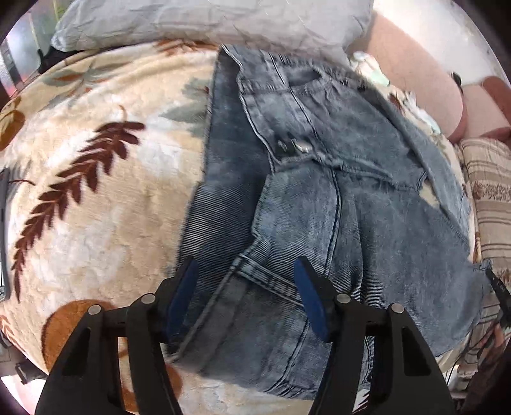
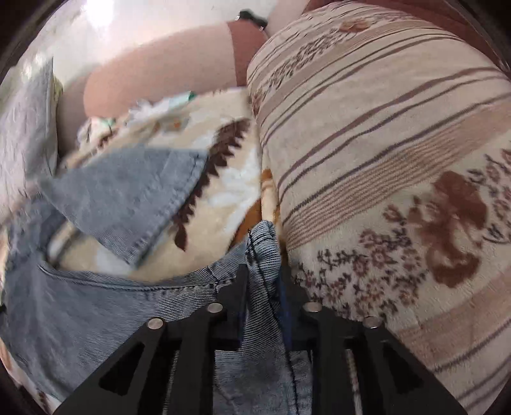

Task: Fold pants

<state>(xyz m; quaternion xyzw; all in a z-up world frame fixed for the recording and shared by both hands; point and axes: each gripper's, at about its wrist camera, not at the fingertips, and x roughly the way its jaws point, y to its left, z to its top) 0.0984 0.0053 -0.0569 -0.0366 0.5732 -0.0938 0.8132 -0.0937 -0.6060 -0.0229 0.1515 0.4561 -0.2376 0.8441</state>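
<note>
Jeans (image 1: pixel 335 198) — leaf-print blanket (image 1: pixel 95 159), pillow (image 1: pixel 207 22)

Cream blanket (image 1: pixel 95 198) with brown fern leaves and orange patches spread across the middle, out to 9 o'clock. Grey-white pillow (image 1: pixel 204 22) along 12 o'clock, touching the blanket's far edge. Pink cushions (image 1: pixel 412 73) at 1 to 2 o'clock. Striped floral throw (image 2: pixel 383 159) bunched from 12 to 4 o'clock, just beside the blanket. Pale crumpled cloth (image 2: pixel 150 108) at 10 o'clock, too blurred to tell.
</note>
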